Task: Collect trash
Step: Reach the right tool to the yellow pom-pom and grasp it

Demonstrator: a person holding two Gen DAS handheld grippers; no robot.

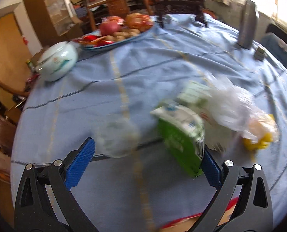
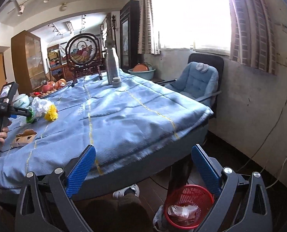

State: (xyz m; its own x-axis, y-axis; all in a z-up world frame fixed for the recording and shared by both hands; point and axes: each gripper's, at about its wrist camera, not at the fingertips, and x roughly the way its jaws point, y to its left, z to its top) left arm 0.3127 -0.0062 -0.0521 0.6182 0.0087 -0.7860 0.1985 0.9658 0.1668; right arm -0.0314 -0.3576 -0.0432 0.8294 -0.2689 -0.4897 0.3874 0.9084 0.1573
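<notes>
Left claw (image 1: 147, 160) spread wide, green carton (image 1: 180, 143) against its right pad on blue-clothed table (image 1: 104, 89), beside clear plastic bag (image 1: 232, 108). Right claw (image 2: 143, 166) spread, empty, above red wastebasket (image 2: 188, 206).

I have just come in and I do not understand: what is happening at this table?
A person is clearing trash with two hand-held tools. The left tool is open around a green and white package on the blue tablecloth, beside a clear plastic bag. The right tool is open and empty, above a red waste basket.
</notes>
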